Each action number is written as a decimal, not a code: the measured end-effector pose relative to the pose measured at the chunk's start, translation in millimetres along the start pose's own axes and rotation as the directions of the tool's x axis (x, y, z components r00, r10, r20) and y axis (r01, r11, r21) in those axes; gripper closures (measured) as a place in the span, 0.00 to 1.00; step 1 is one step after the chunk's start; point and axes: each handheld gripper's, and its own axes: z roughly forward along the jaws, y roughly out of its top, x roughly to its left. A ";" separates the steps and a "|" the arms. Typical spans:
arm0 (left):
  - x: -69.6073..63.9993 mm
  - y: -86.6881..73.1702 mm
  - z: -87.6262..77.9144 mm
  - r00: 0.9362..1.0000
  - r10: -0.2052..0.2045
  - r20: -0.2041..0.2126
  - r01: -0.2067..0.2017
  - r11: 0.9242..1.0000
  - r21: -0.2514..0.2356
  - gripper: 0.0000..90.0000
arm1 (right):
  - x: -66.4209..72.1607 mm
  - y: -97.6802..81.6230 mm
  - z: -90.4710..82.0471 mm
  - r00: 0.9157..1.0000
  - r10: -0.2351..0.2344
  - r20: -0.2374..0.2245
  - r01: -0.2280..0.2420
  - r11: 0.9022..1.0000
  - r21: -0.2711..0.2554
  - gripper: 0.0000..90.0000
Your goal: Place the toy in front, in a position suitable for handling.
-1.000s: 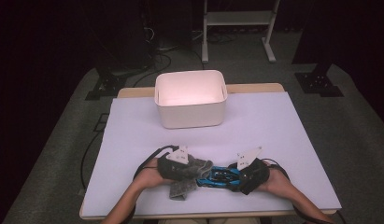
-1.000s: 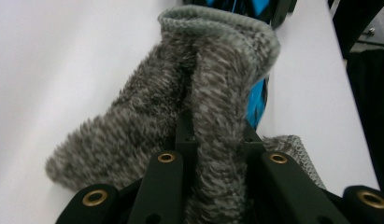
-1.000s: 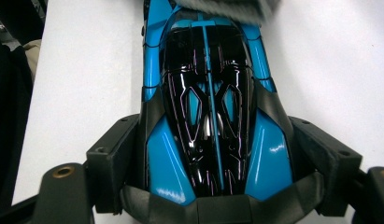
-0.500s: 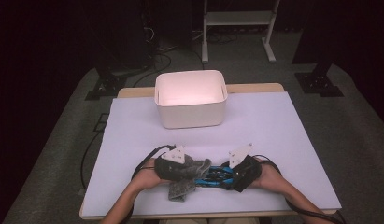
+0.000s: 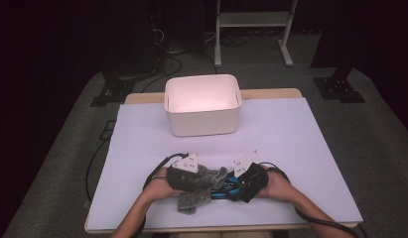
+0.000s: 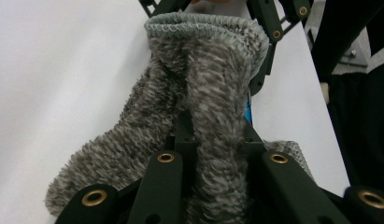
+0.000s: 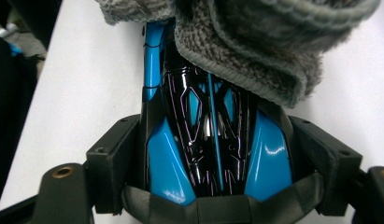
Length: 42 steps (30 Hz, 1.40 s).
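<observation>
A grey fuzzy sock (image 5: 193, 201) lies near the table's front edge, and my left gripper (image 5: 209, 179) is shut on its cuff end. In the left gripper view the sock (image 6: 203, 84) bunches between the black jaws of that gripper (image 6: 215, 135). From the right, my right gripper (image 5: 233, 186) is shut on a glossy blue and black object (image 5: 222, 192). In the right gripper view its pads clamp both sides of that object (image 7: 203, 121), whose far end sits under the sock's open cuff (image 7: 255, 46). The two grippers face each other, nearly touching.
A white rectangular bin (image 5: 202, 104) stands at the back middle of the pale-covered table (image 5: 301, 144). Black cables trail from both grippers along the forearms. Dark floor and a metal stand lie beyond the table.
My right gripper has slid left toward the left one, bringing the blue and black object closer into the sock. The left gripper stays where it was.
</observation>
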 end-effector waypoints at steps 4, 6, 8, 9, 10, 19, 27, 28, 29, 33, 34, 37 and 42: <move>-3.1 0.8 -1.9 1.000 0.019 -0.019 -0.019 1.000 0.022 0.85 | 4.0 -3.6 -2.0 0.999 0.014 0.037 -0.014 1.000 -0.005 0.23; -3.7 2.0 -0.4 1.000 0.017 -0.017 -0.017 1.000 0.021 0.85 | 6.7 -5.3 -1.8 0.998 0.034 0.060 -0.033 0.999 -0.017 0.21; -3.6 6.4 3.2 1.000 0.016 -0.006 -0.016 1.000 0.018 0.85 | 10.0 -5.2 -0.9 0.995 0.050 0.085 -0.049 0.999 -0.016 0.20; -4.0 8.5 4.8 1.000 0.021 -0.005 -0.021 1.000 0.020 0.85 | 10.1 -4.4 -0.6 0.995 0.053 0.089 -0.053 0.999 -0.010 0.20; -4.9 11.5 6.7 1.000 0.028 -0.002 -0.028 0.999 0.025 0.85 | 10.3 -3.8 -0.2 0.994 0.058 0.091 -0.058 0.998 -0.010 0.20; -1.0 26.9 17.1 0.999 0.045 0.023 -0.046 0.998 0.051 0.85 | 9.6 -5.8 -0.7 0.994 0.067 0.085 -0.065 0.998 -0.025 0.20; 3.5 10.1 5.5 1.000 0.023 -0.008 -0.022 0.999 0.049 0.85 | 8.7 -7.1 -1.3 0.995 0.058 0.075 -0.056 0.998 -0.032 0.21; 3.6 7.0 2.9 1.000 0.017 -0.017 -0.016 0.999 0.052 0.85 | 8.6 -7.3 -1.3 0.996 0.056 0.075 -0.053 0.998 -0.033 0.21; 3.0 2.9 -0.2 1.000 0.007 -0.026 -0.005 0.999 0.053 0.85 | 8.8 -7.3 -1.3 0.996 0.056 0.075 -0.054 0.998 -0.033 0.21; -0.2 -15.0 -12.4 0.999 -0.023 -0.045 0.025 0.999 0.040 0.85 | 7.9 -7.5 -1.6 0.997 0.040 0.073 -0.038 0.999 -0.026 0.21; -0.3 -17.2 -13.2 0.999 -0.029 -0.045 0.031 0.999 0.034 0.85 | 7.6 -7.7 -1.6 0.997 0.038 0.073 -0.036 0.999 -0.028 0.21; 0.1 -19.4 -15.6 0.998 -0.033 -0.044 0.035 0.999 0.042 0.84 | 7.9 -7.6 -1.6 0.996 0.046 0.075 -0.044 0.999 -0.030 0.21; -2.0 -17.8 -15.1 0.998 -0.009 -0.065 0.012 0.998 0.054 0.84 | 8.4 -7.0 -4.2 0.995 0.067 0.070 -0.067 0.998 -0.014 0.21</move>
